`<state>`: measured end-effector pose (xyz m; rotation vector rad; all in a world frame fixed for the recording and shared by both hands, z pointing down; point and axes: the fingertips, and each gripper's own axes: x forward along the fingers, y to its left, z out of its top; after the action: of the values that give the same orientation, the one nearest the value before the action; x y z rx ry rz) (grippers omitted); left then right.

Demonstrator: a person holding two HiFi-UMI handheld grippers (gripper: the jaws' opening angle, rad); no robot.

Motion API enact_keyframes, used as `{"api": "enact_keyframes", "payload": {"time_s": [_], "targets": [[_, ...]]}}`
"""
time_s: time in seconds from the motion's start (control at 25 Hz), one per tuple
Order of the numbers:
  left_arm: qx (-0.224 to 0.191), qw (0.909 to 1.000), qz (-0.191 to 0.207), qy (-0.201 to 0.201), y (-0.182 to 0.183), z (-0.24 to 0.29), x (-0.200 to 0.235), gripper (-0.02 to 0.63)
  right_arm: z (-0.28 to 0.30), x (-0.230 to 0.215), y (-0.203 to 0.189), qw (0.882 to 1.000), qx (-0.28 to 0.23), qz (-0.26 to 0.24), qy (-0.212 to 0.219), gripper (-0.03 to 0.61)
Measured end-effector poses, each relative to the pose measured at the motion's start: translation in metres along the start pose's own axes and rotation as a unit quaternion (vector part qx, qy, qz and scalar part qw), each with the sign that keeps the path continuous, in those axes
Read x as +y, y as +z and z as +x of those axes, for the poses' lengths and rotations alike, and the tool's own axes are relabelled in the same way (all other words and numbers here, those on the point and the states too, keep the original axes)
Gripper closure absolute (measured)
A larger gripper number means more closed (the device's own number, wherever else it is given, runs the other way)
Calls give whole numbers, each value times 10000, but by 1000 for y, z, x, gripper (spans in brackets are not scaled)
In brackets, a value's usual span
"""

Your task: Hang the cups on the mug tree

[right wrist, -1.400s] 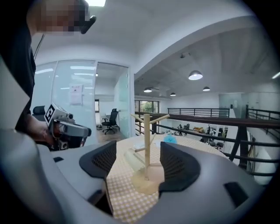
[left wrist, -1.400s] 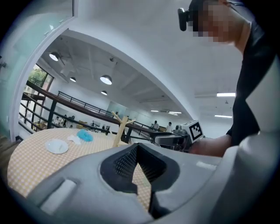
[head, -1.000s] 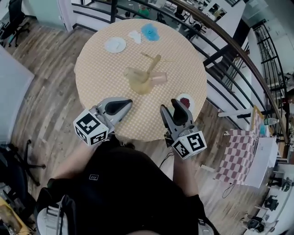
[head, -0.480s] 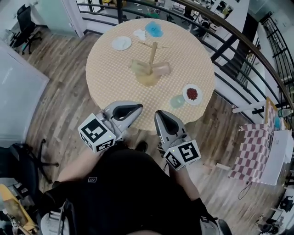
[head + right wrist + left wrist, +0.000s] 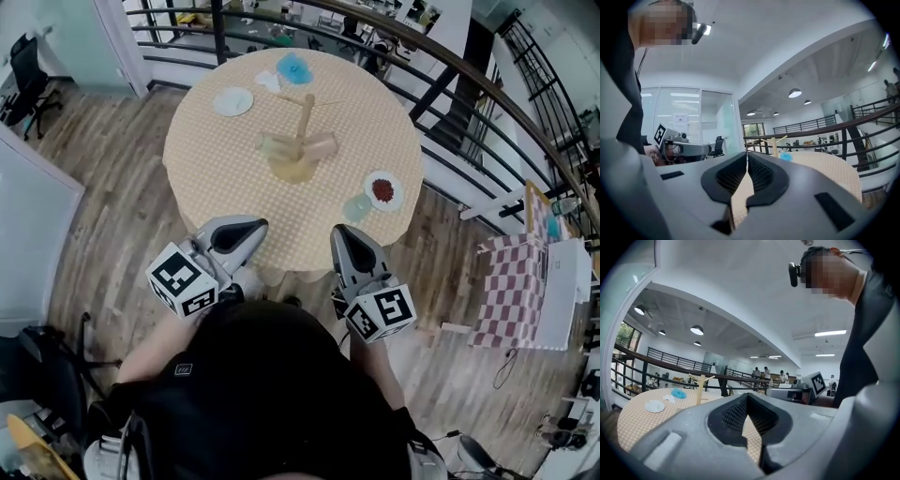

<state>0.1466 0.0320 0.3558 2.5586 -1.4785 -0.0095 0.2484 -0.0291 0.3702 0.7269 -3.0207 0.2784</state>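
The round table (image 5: 206, 169) lies ahead of you, with the mug tree (image 5: 306, 114) upright at its centre. Both grippers sit short of the near edge. The left gripper (image 5: 259, 224) is pressed together and empty. The right gripper (image 5: 340, 232) has just closed on nothing. The pale green cup (image 5: 357, 207) stands just ahead of the right gripper, which is the nearer one.

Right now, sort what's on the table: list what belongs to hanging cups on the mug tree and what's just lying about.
For the job: mug tree; pale cup left of it; pale cup right of it; green cup near the table edge.

Lying about: white plate; plate with something red; blue item, too small to identify; white scrap.
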Motion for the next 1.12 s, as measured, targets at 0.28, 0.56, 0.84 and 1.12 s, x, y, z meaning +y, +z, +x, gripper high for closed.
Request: {"api": "enact_keyframes", "payload": {"time_s": [0.28, 0.56, 0.84, 1.12], "targets": [[-213, 9996, 141, -135, 11, -17, 16, 609, 15, 20, -4, 9996, 12, -53, -278, 555], [-227, 9996, 129, -115, 6, -37, 43, 607, 30, 44, -14, 9994, 43, -98, -342, 552], [-73, 9980, 297, -561, -5, -45, 63, 607, 47, 29, -44, 9945, 437, -358, -884, 463], [22, 9964, 192, -820, -20, -15, 77, 607, 35, -56, -70, 9829, 448, -402, -1743, 397]]}}
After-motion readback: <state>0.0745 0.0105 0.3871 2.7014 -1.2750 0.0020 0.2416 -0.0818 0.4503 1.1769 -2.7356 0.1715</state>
